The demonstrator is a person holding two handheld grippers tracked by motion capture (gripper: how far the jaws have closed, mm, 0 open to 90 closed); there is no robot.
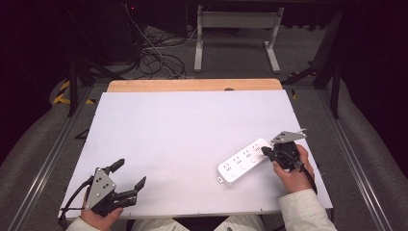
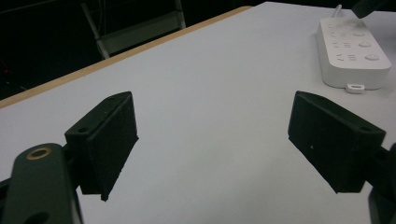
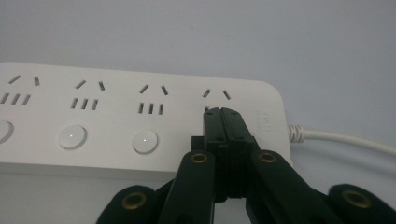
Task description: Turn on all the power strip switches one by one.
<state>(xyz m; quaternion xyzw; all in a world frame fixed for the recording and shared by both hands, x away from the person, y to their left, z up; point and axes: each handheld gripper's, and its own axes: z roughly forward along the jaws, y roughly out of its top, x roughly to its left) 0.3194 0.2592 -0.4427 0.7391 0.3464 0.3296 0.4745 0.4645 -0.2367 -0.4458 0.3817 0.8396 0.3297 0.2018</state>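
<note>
Right gripper [image 3: 223, 114] is hovering at the cable end of the white power strip [image 1: 244, 161], jaws clenched together on nothing, tips sitting over the last of the 4 socket groups, right where that group's round button should be. Whether the tips are actually touching the strip is hard to tell. Strip is lying on the right part of the white desk [image 1: 183, 139], long axis running diagonally from near-left to far-right, cable [image 3: 345, 138] trailing off the far-right end. Left gripper [image 1: 129, 179] is resting well apart at the desk's near-left corner, jaws released wide, nothing between them, strip far off ahead of it. Right hand is clearly the nearer one; likely pressing the end switch straight down.
</note>
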